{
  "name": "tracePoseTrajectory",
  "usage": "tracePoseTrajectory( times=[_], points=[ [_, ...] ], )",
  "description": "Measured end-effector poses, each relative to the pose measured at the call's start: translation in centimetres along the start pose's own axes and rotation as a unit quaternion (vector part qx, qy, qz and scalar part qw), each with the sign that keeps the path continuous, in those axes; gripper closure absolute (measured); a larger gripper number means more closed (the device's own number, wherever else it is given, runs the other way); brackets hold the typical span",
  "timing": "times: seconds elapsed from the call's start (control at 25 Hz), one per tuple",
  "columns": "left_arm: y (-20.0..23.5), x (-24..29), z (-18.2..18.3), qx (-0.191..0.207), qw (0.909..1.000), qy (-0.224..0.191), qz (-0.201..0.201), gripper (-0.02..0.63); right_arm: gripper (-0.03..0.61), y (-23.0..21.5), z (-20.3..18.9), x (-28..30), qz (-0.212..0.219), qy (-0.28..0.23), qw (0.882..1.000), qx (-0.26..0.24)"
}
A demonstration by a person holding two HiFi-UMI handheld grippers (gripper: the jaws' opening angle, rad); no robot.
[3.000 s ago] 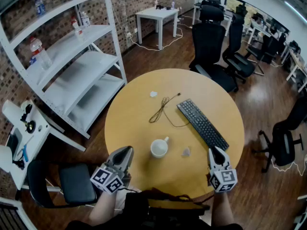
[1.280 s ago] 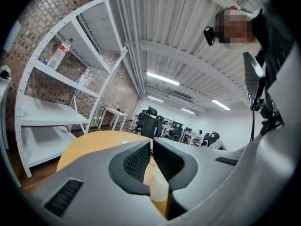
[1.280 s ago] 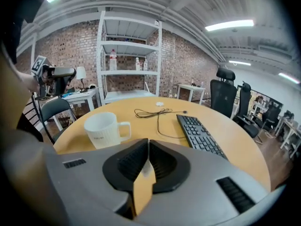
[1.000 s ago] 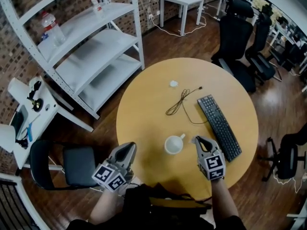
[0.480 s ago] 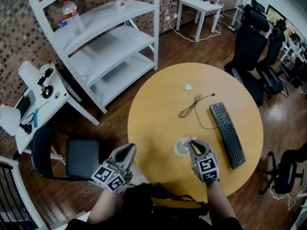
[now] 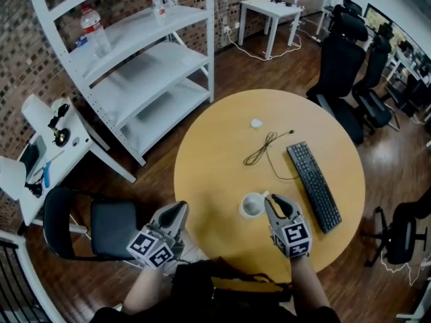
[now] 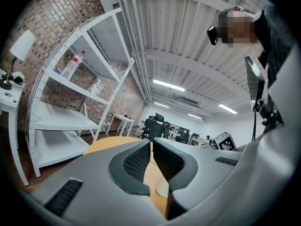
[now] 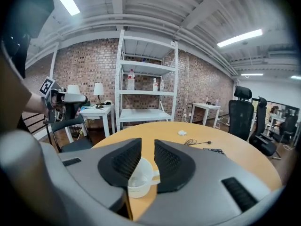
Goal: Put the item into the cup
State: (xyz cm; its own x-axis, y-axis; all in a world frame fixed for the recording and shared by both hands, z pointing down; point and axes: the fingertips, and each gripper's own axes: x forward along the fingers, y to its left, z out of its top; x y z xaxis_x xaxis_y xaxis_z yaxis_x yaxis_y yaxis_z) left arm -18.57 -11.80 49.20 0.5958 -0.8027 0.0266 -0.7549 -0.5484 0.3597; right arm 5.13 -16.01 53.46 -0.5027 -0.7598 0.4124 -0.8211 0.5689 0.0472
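Observation:
A white cup (image 6: pixel 252 205) stands on the round wooden table (image 6: pixel 215 160) near its front edge. A small crumpled pale item (image 8: pixel 135 180) lies inside the cup (image 8: pixel 142 181). My right gripper (image 6: pixel 271 204) hovers just right of the cup and slightly above it. In the right gripper view its jaws (image 8: pixel 147 157) stand a narrow gap apart with nothing between them, the cup showing below. My left gripper (image 6: pixel 178 211) is held off the table's left edge, its jaws (image 7: pixel 151 158) closed together and empty.
A black keyboard (image 6: pixel 314 185) lies right of the cup and a dark cable (image 6: pixel 262 147) behind it. Another small white scrap (image 6: pixel 256 123) sits at the far side. A white shelf rack (image 6: pixel 135 66) and a black chair (image 6: pixel 101 231) stand to the left, office chairs (image 6: pixel 343 66) behind.
My right gripper moved left from the spot where the item lay to the cup; the item is gone from the tabletop and now lies in the cup. The left gripper stayed put.

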Motion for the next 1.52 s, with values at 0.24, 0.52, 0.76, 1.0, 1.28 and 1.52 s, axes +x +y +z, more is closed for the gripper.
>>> tracePoseTrajectory(
  times=[0.24,0.52,0.76,1.0,1.28,1.52],
  points=[
    [-2.2,3.7,0.2,0.016,0.9984,0.008,-0.053,0.601,0.488,-3.4,0.9,-5.3,-0.064,-0.049,0.997,0.017],
    [-6.6,7.8,0.9,0.037,0.9921,0.014,-0.119,0.601,0.489,-8.5,0.1,-15.7,-0.182,-0.116,0.975,0.058],
    [-8.3,9.1,1.0,0.05,0.9889,0.022,-0.138,0.601,0.528,-11.6,-3.3,-23.8,-0.268,-0.169,0.94,0.123],
    [-8.8,8.3,0.9,0.045,0.9888,0.019,-0.141,0.601,0.569,-12.6,-4.5,-26.8,-0.312,-0.205,0.914,0.158],
    [-8.9,7.5,1.5,0.05,0.99,0.011,-0.131,0.601,0.571,-12.2,-4.0,-25.9,-0.299,-0.2,0.922,0.145],
    [-8.1,6.8,1.4,0.046,0.992,0.007,-0.117,0.601,0.571,-11.7,-3.5,-24.9,-0.282,-0.203,0.926,0.146]
  ],
)
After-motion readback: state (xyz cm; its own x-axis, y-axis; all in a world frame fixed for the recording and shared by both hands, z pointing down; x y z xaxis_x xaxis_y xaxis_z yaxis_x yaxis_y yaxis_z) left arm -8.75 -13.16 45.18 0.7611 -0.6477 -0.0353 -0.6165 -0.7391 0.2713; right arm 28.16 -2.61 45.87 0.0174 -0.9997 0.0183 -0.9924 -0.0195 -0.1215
